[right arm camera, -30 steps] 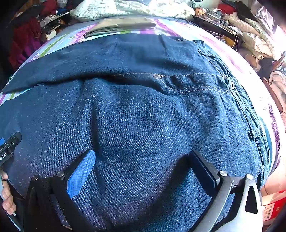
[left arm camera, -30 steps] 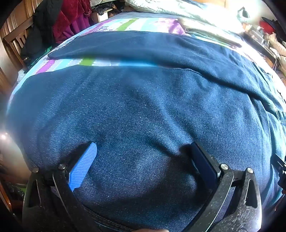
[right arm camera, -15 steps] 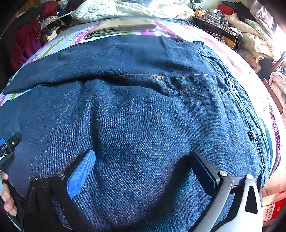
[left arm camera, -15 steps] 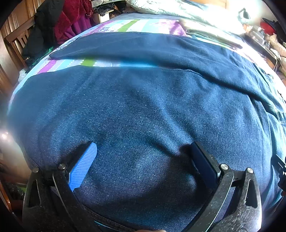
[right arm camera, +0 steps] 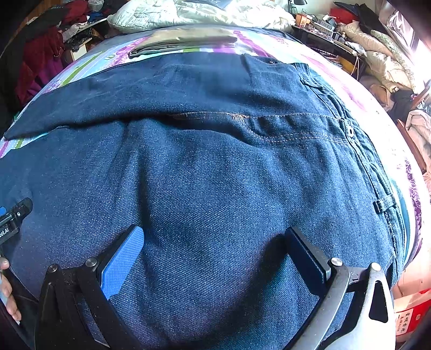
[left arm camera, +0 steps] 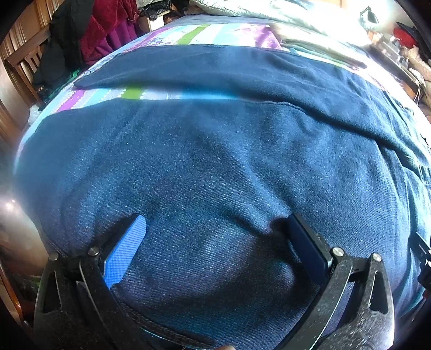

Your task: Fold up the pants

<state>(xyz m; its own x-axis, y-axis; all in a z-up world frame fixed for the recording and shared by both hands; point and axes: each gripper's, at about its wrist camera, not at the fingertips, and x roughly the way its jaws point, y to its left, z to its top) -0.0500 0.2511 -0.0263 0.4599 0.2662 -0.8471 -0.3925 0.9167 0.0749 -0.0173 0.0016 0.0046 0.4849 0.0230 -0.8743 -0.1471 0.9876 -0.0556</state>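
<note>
Denim jeans [left arm camera: 215,167] bunching between spread left gripper [left arm camera: 215,231] and right gripper [right arm camera: 212,239], both ungripped; closing risks grabbing one layer only.

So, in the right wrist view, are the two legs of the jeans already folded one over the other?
No, the jeans lie spread flat, and the striped bedsheet shows between the two separate legs at the left.

We see the pants [right arm camera: 215,175] spread flat on the bed [right arm camera: 336,78], waistband to our right, legs running left. Beyond them lies a folded garment [right arm camera: 186,40], with a quilt [right arm camera: 194,13] behind it. Both grippers rest on the near leg, left gripper [left arm camera: 215,228] left of right gripper [right arm camera: 215,237].
</note>
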